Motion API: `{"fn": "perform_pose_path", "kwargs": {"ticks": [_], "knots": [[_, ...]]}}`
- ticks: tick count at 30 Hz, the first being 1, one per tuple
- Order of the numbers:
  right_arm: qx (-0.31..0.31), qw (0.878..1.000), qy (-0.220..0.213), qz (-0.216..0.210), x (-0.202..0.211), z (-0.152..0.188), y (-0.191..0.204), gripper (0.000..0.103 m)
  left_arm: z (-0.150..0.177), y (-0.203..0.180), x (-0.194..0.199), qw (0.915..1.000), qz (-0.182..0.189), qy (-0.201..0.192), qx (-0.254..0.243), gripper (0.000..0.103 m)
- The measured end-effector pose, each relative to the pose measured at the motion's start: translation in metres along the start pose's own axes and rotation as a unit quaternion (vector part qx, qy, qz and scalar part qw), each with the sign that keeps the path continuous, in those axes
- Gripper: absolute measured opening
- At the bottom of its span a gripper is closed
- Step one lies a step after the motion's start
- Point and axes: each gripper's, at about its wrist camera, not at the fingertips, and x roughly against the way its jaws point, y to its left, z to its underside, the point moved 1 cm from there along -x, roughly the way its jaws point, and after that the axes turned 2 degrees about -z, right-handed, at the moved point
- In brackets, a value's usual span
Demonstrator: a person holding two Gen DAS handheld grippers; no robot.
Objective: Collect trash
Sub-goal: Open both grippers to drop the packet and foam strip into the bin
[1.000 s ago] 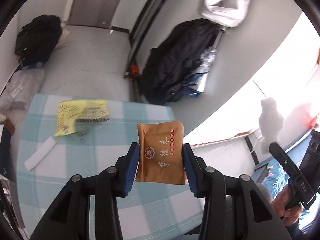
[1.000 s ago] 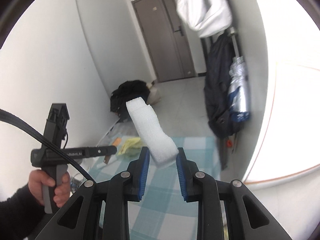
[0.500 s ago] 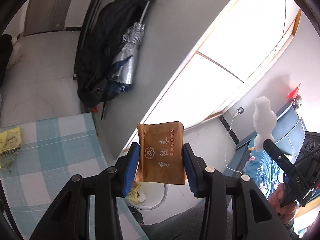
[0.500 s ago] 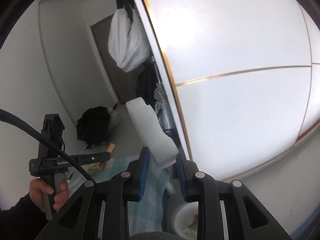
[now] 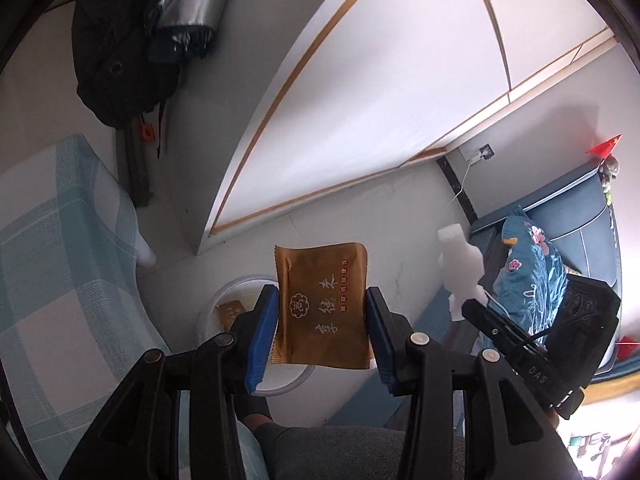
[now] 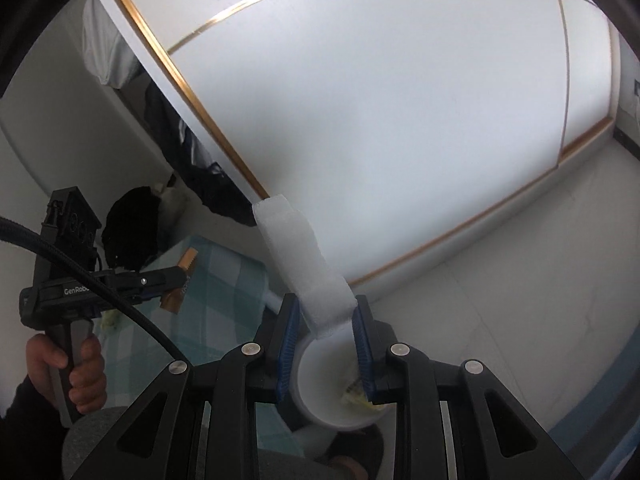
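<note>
My left gripper (image 5: 322, 322) is shut on a brown snack packet (image 5: 324, 300) printed with pale characters, held flat between its blue pads. Below and behind it on the floor stands a white round bin (image 5: 216, 312) with another brown wrapper inside. My right gripper (image 6: 325, 334) is shut on a strip of white foam (image 6: 304, 268) that sticks up and to the left. The white bin (image 6: 320, 392) sits right under these fingers, with yellowish scraps in it. The foam (image 5: 460, 268) and the right gripper show at the right of the left wrist view.
A table with a teal-and-white checked cloth (image 5: 52, 264) stands left of the bin. White sliding doors with gold trim (image 6: 360, 120) fill the background. A dark jacket and a silver umbrella (image 5: 180, 12) hang at the wall. A blue sofa with a floral cushion (image 5: 532, 264) is at right. The person's knee (image 5: 340, 452) is below.
Both grippers swung away from the table and tilted down toward the floor, each keeping its load. The white bin has come into view beneath both.
</note>
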Motion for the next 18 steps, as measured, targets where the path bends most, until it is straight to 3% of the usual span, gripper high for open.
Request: {"fn": "perform_pose_path", "kwargs": {"ticks": [8,13,18], "knots": [[-0.047,0.995,0.089,-0.012,-0.077,0.035,-0.030,0.026,-0.001,0.011,-0.056,0.9962,-0.030,0.082,-0.008,0.039],[-0.072,0.987,0.143,-0.010,-0.103,0.061,-0.042,0.026,0.005,0.023,-0.094,0.9884,-0.025,0.148,0.021,0.039],[-0.101,0.977,0.188,-0.011,-0.135,0.079,-0.055,0.026,0.010,0.026,-0.115,0.9788,-0.047,0.198,0.027,0.039]]}}
